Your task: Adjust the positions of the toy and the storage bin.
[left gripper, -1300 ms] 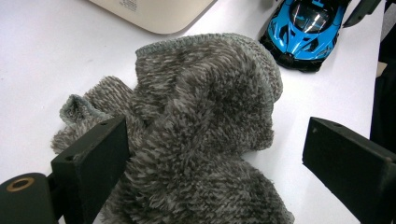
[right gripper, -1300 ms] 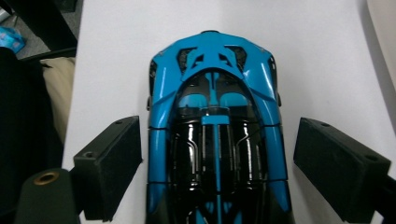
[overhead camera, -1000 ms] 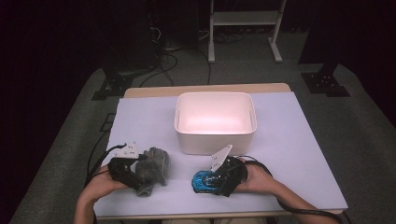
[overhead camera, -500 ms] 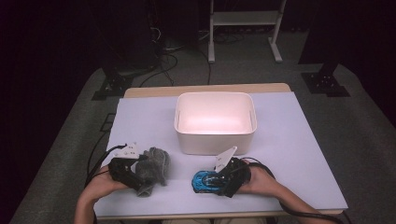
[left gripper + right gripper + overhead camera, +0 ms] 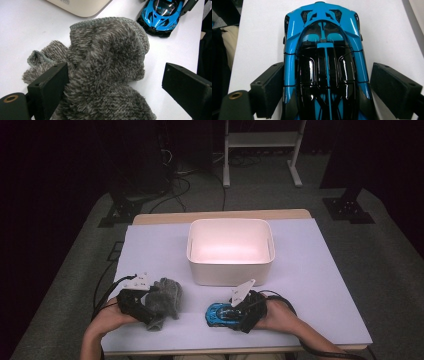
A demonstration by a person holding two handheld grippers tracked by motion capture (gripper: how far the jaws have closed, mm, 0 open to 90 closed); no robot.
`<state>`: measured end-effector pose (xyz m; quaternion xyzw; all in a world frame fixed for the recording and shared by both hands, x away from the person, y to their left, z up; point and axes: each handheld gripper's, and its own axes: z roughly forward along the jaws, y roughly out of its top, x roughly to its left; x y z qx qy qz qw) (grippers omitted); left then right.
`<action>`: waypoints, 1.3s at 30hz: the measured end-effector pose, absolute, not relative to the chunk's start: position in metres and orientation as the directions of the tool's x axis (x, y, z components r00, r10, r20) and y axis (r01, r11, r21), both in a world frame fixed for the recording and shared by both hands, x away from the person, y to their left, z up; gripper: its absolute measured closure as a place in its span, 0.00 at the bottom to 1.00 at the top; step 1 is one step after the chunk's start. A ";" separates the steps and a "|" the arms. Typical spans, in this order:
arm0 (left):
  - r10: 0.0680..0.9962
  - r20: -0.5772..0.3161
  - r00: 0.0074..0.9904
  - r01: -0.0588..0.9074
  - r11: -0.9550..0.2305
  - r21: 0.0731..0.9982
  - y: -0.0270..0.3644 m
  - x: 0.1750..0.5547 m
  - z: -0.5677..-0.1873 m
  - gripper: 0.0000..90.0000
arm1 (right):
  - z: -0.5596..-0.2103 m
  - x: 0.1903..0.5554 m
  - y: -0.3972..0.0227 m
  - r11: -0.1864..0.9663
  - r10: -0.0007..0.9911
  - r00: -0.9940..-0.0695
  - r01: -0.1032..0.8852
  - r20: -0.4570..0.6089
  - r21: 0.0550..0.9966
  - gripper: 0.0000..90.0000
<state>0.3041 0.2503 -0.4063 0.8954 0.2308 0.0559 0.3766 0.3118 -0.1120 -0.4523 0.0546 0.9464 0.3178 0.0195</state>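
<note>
Blue-and-black toy sports car (image 5: 324, 65) sits between our right hand-held gripper (image 5: 324, 92), jaws wide, left jaw touching; our left hand-held gripper (image 5: 115, 92) gapes around the fuzzy grey knitted cloth (image 5: 105, 70)

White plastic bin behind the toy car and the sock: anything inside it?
The high view shows the white plastic bin holding nothing on its visible pinkish floor. The strip of floor just behind its near wall is hidden by that wall, so I can't vouch for that part.
</note>
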 end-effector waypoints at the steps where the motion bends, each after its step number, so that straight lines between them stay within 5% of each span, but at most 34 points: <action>1: 0.454 -0.073 0.888 0.370 -0.611 0.700 0.250 0.304 -0.406 0.07 | -0.452 0.312 -0.112 0.795 0.116 -0.993 0.091 -0.003 0.600 0.16; 7: 0.455 -0.073 0.888 0.370 -0.610 0.700 0.250 0.304 -0.406 0.07 | -0.448 0.310 -0.111 0.806 0.088 -0.996 0.068 -0.005 0.589 0.27; 39: 0.457 -0.075 0.886 0.374 -0.611 0.697 0.253 0.305 -0.407 0.07 | -0.441 0.317 -0.113 0.796 0.082 -0.995 0.099 0.056 0.597 0.28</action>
